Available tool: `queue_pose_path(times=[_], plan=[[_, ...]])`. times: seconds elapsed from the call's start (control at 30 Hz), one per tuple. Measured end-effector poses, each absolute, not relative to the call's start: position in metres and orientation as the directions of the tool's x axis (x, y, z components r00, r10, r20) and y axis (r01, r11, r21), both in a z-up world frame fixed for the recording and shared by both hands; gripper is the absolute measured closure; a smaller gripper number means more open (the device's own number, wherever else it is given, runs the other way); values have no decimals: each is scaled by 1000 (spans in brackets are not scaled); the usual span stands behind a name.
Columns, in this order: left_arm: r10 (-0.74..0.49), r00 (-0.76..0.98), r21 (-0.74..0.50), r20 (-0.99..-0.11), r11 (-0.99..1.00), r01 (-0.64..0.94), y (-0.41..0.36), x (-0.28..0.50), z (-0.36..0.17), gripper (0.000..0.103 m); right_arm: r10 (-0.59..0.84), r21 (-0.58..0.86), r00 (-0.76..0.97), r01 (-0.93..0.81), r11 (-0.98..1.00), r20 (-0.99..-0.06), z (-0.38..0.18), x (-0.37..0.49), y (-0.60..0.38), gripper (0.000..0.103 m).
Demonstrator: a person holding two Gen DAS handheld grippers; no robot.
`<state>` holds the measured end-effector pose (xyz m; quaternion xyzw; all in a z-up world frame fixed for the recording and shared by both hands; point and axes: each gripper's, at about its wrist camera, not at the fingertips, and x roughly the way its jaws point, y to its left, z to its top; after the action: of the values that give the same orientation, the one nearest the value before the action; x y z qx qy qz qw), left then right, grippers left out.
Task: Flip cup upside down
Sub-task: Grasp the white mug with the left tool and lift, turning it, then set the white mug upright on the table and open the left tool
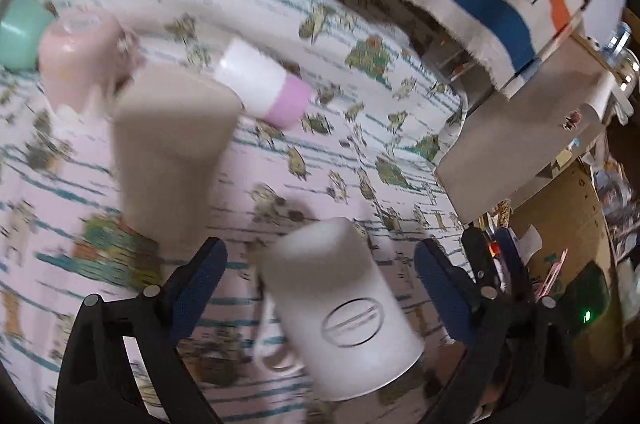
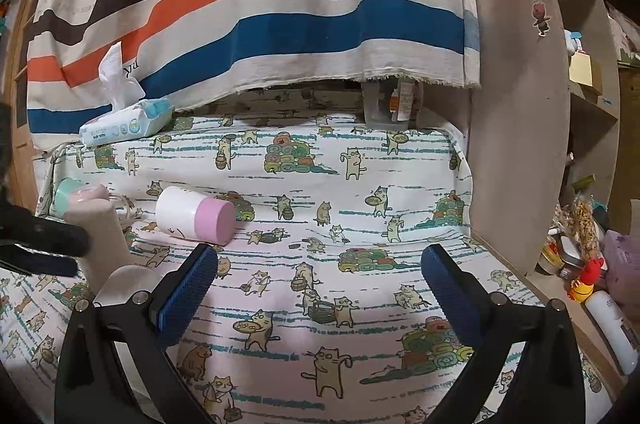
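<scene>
In the left wrist view a white mug [image 1: 344, 308] with an oval logo and a handle stands bottom-up on the cat-print cloth [image 1: 360, 152]. My left gripper [image 1: 320, 264] is open, its blue pads either side of the mug with gaps. A tall beige cup [image 1: 172, 152] stands bottom-up just beyond; it also shows in the right wrist view [image 2: 102, 244]. A white and pink cup [image 1: 264, 84] lies on its side, seen too from the right wrist [image 2: 196, 214]. My right gripper [image 2: 320, 272] is open and empty over the cloth.
A pink cup [image 1: 76, 60] and a mint cup [image 1: 20, 36] sit at the far left. A wipes pack [image 2: 124, 124] lies at the back. A striped towel [image 2: 280, 4] hangs behind. Shelves [image 2: 520, 144] and clutter stand to the right.
</scene>
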<state>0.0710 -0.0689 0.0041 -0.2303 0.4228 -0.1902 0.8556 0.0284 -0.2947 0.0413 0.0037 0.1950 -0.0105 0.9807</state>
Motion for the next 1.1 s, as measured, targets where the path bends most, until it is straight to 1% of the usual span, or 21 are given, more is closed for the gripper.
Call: queue_pose_path(times=[0.1, 0.33, 0.37, 0.4, 0.43, 0.5, 0.6, 0.77, 0.87, 1.03, 1.1], plan=[[-519, 541, -578, -662, 813, 73, -78, 80, -2, 10, -22, 5, 924, 26, 1000, -382, 42, 29, -296, 1], [-478, 431, -529, -765, 848, 1, -99, 109, -32, 10, -23, 4, 924, 27, 1000, -382, 42, 28, -296, 1], [-476, 414, -526, -776, 851, -9, -100, 112, -37, 12, -25, 4, 924, 28, 1000, -382, 42, 28, -296, 1], [-483, 395, -532, -782, 847, -17, -100, 114, -41, 20, -23, 5, 924, 27, 1000, -382, 42, 28, -297, 1], [-495, 374, -541, -784, 840, -22, -100, 116, -46, 21, -22, 5, 924, 26, 1000, -382, 42, 28, -297, 1], [-505, 376, -553, -777, 833, -22, -98, 115, -46, 22, -23, 4, 924, 26, 1000, -382, 42, 28, -297, 1], [-489, 424, -533, -762, 846, 18, -100, 107, -37, 23, -23, 4, 924, 26, 1000, -382, 42, 28, -297, 1], [-369, 600, -374, -710, 919, 122, -105, 85, 6, 24, -23, 4, 924, 27, 1000, -382, 42, 29, -297, 0], [-340, 649, -313, -681, 936, 162, -105, 78, 24, 25, -23, 4, 924, 27, 1000, -382, 42, 28, -297, 0], [-258, 711, -173, -654, 966, 192, -111, 73, 29, 27, -23, 4, 924, 27, 1000, -382, 42, 28, -297, 0], [-254, 717, -157, -649, 967, 201, -111, 73, 26, 27, -24, 4, 924, 27, 1000, -382, 42, 28, -297, 0]])
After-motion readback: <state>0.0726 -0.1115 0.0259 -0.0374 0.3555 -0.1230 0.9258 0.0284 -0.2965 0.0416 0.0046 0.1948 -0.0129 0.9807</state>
